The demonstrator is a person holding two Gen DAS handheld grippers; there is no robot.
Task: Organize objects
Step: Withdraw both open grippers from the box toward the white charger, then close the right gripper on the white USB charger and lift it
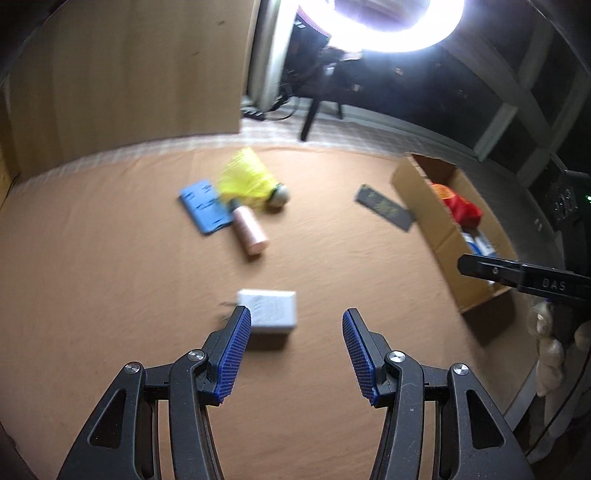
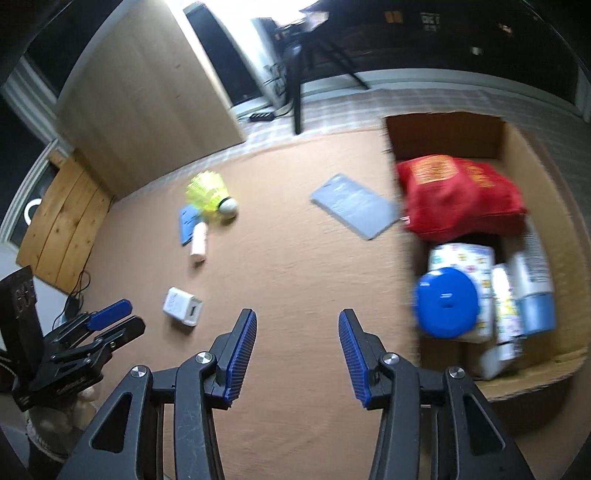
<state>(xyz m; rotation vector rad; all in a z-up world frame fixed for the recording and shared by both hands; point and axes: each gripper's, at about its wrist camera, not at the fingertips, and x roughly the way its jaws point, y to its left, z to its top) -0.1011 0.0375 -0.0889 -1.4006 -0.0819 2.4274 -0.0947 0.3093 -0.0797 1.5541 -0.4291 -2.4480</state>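
Loose items lie on the tan cloth (image 1: 110,277). They are a white charger block (image 1: 269,310) (image 2: 183,306), a pink bottle (image 1: 249,229) (image 2: 199,242), a blue card (image 1: 203,210) (image 2: 186,221), a yellow shuttlecock (image 1: 247,181) (image 2: 208,192) and a flat grey pack (image 1: 384,206) (image 2: 354,210). My left gripper (image 1: 295,314) hangs open just above the cloth, and the charger shows beside its left fingertip. My right gripper (image 2: 297,314) is open with nothing between its pads, left of the cardboard box (image 2: 443,136) (image 1: 417,184).
The box holds a red bag (image 2: 458,192) (image 1: 461,206), a blue-lidded tub (image 2: 447,302) and several white packets. A wooden cabinet (image 1: 129,74) stands behind the cloth, with a tripod (image 2: 295,92) and a ring light (image 1: 399,26) beyond. A wooden crate (image 2: 62,221) sits far left.
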